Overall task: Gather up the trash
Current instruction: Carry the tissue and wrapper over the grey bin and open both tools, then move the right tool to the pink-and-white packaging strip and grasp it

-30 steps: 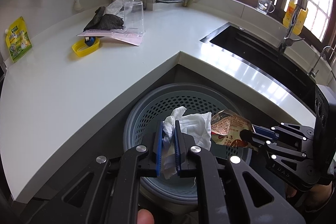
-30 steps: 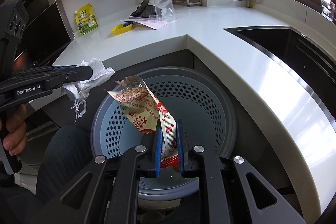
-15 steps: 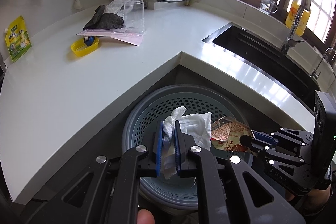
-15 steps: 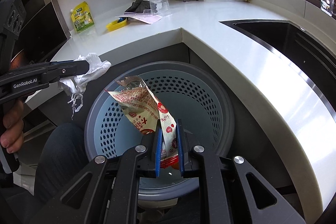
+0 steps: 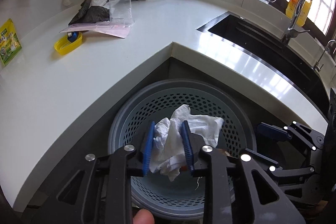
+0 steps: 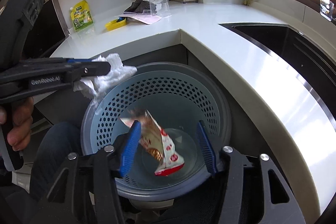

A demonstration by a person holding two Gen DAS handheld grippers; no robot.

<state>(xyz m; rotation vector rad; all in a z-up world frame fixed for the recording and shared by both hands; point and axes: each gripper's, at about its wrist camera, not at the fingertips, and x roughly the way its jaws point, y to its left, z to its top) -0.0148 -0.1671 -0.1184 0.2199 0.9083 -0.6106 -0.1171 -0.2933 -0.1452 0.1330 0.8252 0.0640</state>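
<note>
A blue-grey perforated trash basket [image 5: 237, 119] [image 6: 189, 85] stands below the counter corner. My left gripper [image 5: 168, 146] is over it, jaws parted, with a crumpled white tissue [image 5: 180, 140] loose between the pads; the tissue also shows in the right wrist view [image 6: 109, 77]. My right gripper [image 6: 168, 148] is open above the basket. A red-and-white snack wrapper [image 6: 161, 144] is blurred, falling free inside the basket between the open fingers.
On the white counter [image 5: 84, 77] lie a yellow lid [image 5: 67, 45], pink paper [image 5: 113, 30], a dark cloth [image 5: 92, 14], a clear plastic cup [image 5: 121, 7] and a green pouch [image 5: 8, 43]. A sink [image 5: 262, 45] is at the right.
My right gripper opened and let go of the wrapper, which drops into the basket. My left gripper's jaws have parted around the tissue.
</note>
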